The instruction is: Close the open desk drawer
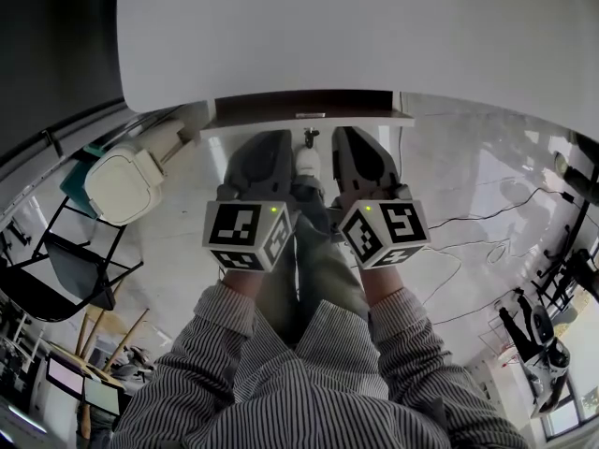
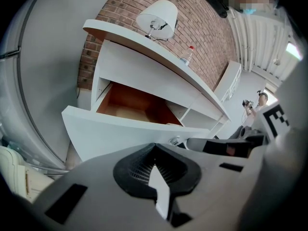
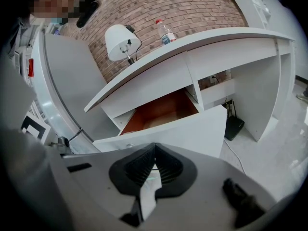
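Both hand-held tools are empty: the left gripper (image 2: 155, 147) has its jaws pressed together with nothing between the ribbed pads, and the right gripper (image 3: 155, 146) shows the same, shut on air. I judge that none of the task is done yet. The drawer (image 2: 126, 105) stands pulled well out from under the desk (image 2: 144, 66), its brown inside open at the middle of both gripper views. Its white front panel lies just beyond the two closed tips (whether either tip touches it I cannot tell), so the whole push inward is left to do. The head view, looking steeply down, gives what the gripper views lack: the two grippers side by side at the centre of the frame, both aimed at the drawer's front edge under the wide white desktop, with striped sleeves (image 1: 225, 316) below. It shows the drawer only as a thin dark strip. The gripper views supply its depth, and also a white lamp (image 3: 120, 41) and a bottle (image 3: 166, 32) on the desktop against a brick wall (image 3: 192, 6). Only the right gripper view shows a black box (image 3: 235, 127) on the floor at the right.
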Available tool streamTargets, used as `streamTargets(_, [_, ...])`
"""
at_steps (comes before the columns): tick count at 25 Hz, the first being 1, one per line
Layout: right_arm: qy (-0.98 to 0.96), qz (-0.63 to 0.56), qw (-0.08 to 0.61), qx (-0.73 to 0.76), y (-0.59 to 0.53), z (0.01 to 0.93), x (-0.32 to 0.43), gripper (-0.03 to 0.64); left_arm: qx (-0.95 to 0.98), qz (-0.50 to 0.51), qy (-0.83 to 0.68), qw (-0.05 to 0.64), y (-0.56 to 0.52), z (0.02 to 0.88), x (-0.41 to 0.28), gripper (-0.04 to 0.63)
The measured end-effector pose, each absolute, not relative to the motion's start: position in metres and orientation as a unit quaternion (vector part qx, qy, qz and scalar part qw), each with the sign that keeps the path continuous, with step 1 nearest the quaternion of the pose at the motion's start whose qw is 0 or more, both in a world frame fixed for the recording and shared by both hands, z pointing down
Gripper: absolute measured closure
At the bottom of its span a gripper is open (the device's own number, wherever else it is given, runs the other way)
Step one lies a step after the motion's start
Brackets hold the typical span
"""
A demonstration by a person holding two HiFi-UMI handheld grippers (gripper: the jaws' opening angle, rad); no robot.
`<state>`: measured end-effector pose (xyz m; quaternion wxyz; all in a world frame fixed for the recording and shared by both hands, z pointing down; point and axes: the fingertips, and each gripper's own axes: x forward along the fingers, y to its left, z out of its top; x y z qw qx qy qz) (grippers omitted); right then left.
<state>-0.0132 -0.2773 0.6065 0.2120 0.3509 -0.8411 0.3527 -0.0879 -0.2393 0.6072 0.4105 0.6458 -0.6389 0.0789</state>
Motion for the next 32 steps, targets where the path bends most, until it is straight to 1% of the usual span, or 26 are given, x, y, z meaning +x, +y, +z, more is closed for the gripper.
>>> streamTargets(21, [-0.839,0.364,0.217,0.342,-0.310,0.608,-0.037,0.600,0.641,0.082,-0.643,0.412,-0.272,0.607,-0.113,0.583])
streamTargets(32, [-0.838,0.362,0.201,0.354,-0.337,0.605,-0.044,0.600,0.644,0.071,-0.645,0.404,-0.298,0.604,-0.120,0.583])
